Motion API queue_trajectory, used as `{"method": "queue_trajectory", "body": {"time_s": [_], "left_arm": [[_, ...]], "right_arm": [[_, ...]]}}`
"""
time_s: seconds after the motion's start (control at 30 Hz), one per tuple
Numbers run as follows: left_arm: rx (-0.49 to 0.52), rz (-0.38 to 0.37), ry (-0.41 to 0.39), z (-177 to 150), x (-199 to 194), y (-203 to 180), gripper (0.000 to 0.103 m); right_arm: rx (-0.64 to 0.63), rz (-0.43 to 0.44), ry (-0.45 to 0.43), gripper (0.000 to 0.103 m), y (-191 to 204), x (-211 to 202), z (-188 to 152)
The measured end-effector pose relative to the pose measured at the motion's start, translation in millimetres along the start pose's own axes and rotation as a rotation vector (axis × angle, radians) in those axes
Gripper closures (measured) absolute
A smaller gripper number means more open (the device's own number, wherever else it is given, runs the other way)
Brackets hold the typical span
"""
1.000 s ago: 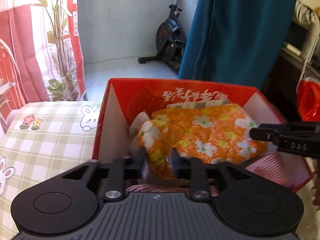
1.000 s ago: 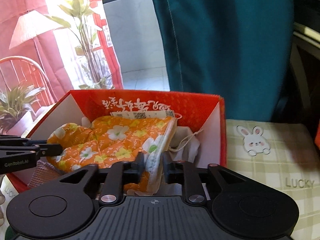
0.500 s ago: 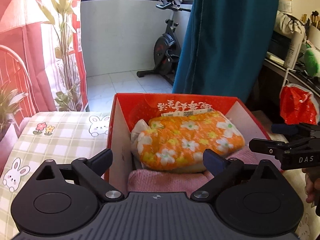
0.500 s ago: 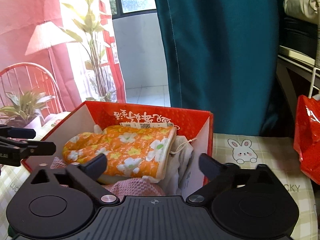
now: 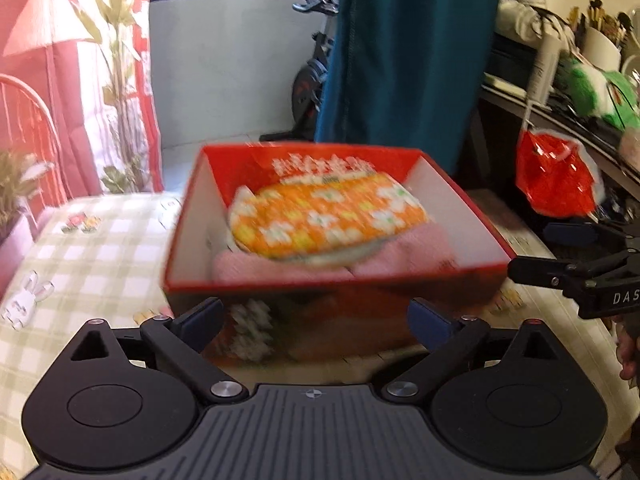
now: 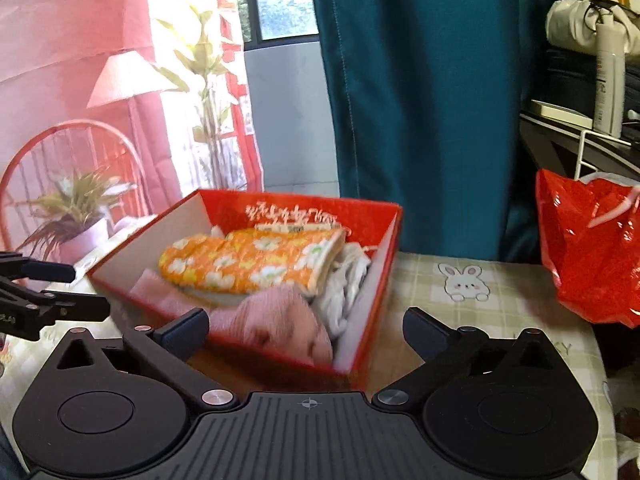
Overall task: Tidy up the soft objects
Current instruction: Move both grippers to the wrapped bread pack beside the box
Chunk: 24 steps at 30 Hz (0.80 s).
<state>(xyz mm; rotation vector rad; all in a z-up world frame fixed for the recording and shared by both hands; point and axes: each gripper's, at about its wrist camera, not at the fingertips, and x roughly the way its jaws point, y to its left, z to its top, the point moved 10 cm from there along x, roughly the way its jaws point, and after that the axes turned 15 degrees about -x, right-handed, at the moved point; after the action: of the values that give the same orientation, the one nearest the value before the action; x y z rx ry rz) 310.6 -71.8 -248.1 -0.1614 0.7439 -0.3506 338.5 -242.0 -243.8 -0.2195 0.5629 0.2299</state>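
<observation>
Both claws stand wide with nothing between their fingers. Left claw [image 5: 316, 320] sits at 6 o'clock in its own view, short of the near wall of the red box [image 5: 280, 280]; its fingers [image 5: 200, 318] flank that wall without touching it. Right claw [image 6: 306, 326] is likewise spread at 6 o'clock in its view, at the near corner of the red box [image 6: 376, 280], fingers [image 6: 424, 326] clear of the cardboard.

Contents of the box, left view: an orange flowered cloth [image 5: 326, 216] lies on top, centre, over a pink towel [image 5: 404, 252] that fills the near part. The picture is blurred and finer detail cannot be read.

Contents, right view: the orange flowered cloth [image 6: 252, 262] rests toward the far wall; the pink towel [image 6: 280, 316] bulges at the near side; a white cloth [image 6: 348, 284] is wedged against the wall at 3 o'clock.

The box stands on a checked tablecloth [image 5: 80, 248] printed with rabbits. Each claw shows in the other's view: the right one at 3 o'clock [image 5: 576, 268], the left one at 9 o'clock [image 6: 40, 292], both beside the box.

Surroundings: a teal curtain [image 6: 420, 100] hangs behind the box at 12 o'clock; a red plastic bag [image 6: 592, 248] sits at 3 o'clock; a potted plant [image 6: 76, 212] stands at 9 o'clock.
</observation>
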Motion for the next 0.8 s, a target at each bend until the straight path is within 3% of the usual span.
{"method": "queue_trajectory", "body": {"time_s": [0.3, 0.57, 0.8], "left_arm": [[-0.003, -0.033, 0.109, -58.1, 13.0, -21.9, 0.004], [-0.025, -0.119, 0.194, -97.7, 22.1, -38.4, 0.010], [-0.037, -0.170, 0.240, -112.7, 30.5, -48.1, 0.024]], "right_arm": [[-0.041, 0.056, 0.098, 0.001, 16.4, -17.7, -66.8], [-0.146, 0.116, 0.183, 0.001, 50.2, -27.6, -123.7], [-0.165, 0.178, 0.234, 0.006, 70.4, -22.0, -146.5]]}}
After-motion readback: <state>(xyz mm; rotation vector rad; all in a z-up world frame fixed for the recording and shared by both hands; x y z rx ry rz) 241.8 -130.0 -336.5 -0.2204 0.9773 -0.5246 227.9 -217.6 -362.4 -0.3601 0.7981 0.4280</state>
